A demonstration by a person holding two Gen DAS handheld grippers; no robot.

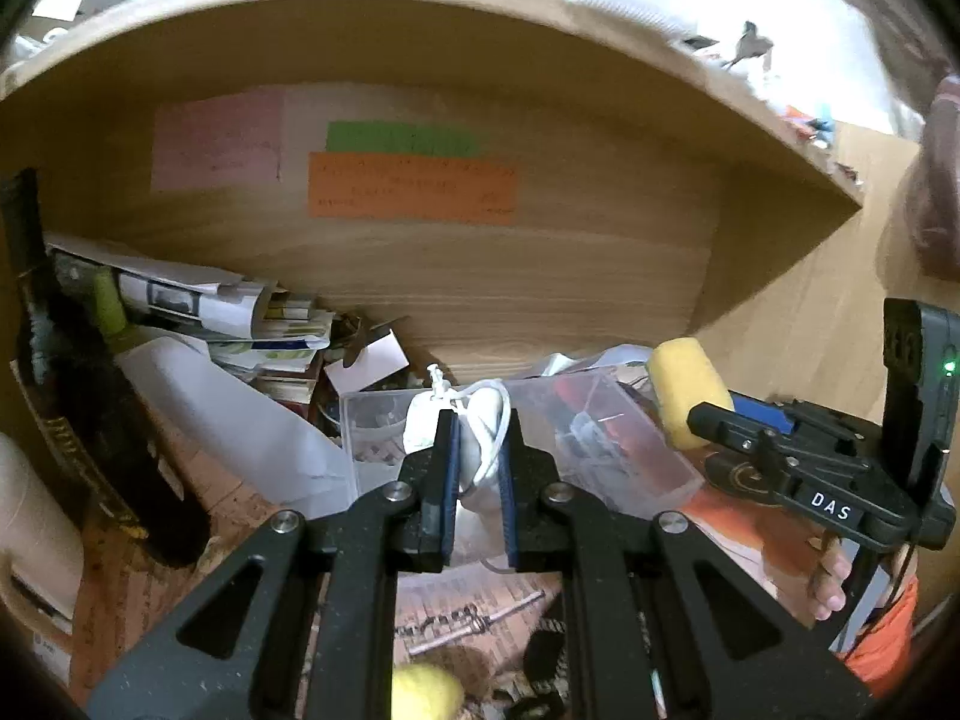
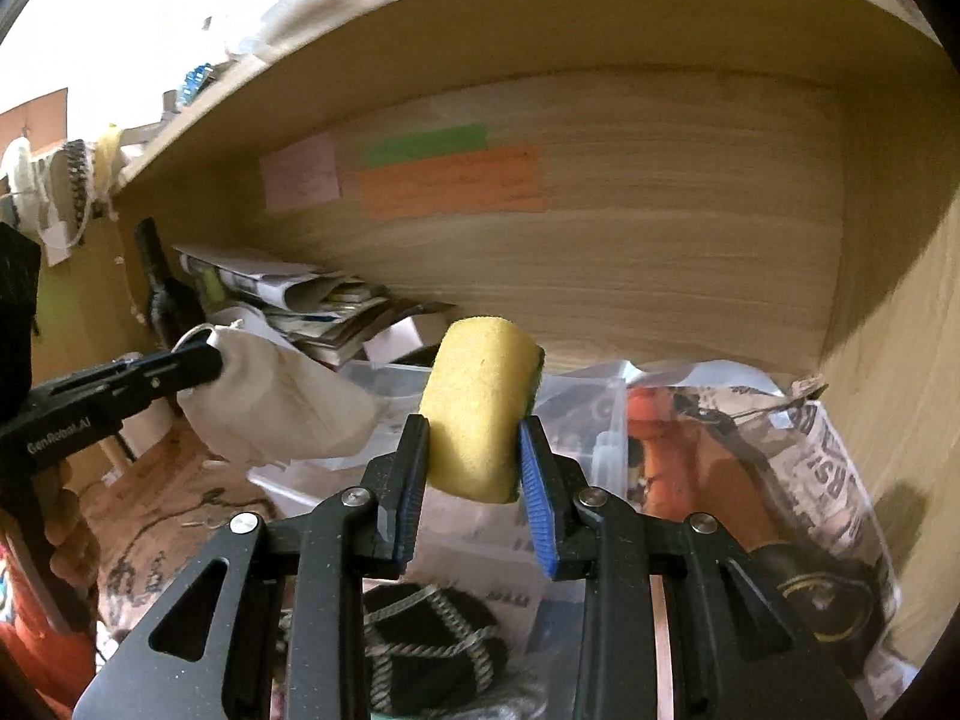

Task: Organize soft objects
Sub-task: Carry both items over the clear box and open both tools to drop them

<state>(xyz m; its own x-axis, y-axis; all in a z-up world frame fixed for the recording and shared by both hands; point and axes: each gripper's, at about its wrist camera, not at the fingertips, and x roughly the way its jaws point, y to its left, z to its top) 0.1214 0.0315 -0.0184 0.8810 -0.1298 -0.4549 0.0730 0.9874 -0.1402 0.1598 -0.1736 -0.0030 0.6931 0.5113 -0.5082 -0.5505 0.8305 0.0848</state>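
Midway, by the look of it: left hand-held gripper (image 1: 479, 441) clamped on white drawstring pouch (image 1: 474, 420), right hand-held gripper (image 2: 474, 450) squeezing yellow sponge (image 2: 477, 405), both aloft above clear plastic bin (image 1: 600, 432); neither placed yet.

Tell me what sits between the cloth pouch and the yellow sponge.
In the right wrist view, only clear plastic boxes lower down show between the cloth pouch and yellow sponge; nothing bridges them.

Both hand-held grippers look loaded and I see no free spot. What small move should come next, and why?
Probably ease the right hand-held gripper forward over the clear plastic bin before releasing. It is shut on the yellow sponge, held above clutter, while the left hand-held gripper is shut on the white drawstring pouch.
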